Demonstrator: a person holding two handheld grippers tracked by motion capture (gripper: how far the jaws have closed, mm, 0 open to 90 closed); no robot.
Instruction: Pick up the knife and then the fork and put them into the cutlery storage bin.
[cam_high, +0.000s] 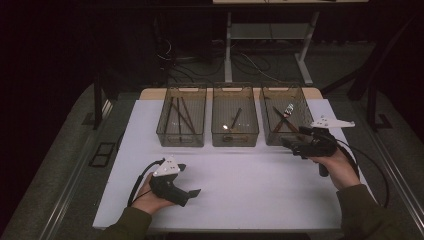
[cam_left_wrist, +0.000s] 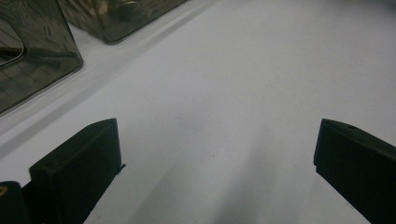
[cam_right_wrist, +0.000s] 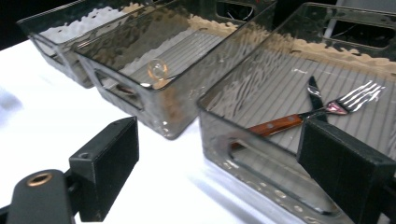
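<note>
In the high view the 3 smoky bins are dim, and the thin dark pieces in the left bin (cam_high: 181, 116) and middle bin (cam_high: 235, 116) are too faint to name. In the right gripper view the middle bin's floor is lost behind a bright glare spot, and the fork's handle is partly covered by a jaw at the frame's right.

The fork (cam_right_wrist: 308, 113) lies flat on the ribbed floor of the right bin (cam_right_wrist: 219, 126), crossed over a dark utensil whose type I cannot make out. In that view its long axis runs from lower left to upper right, wooden handle toward the near wall, tines toward the far side.

The right gripper (cam_high: 296, 143) hangs at that bin's near edge, jaws spread, nothing between them. The left gripper (cam_high: 192, 192) rests low over the white table (cam_high: 240, 190), jaws likewise spread wide and empty.
</note>
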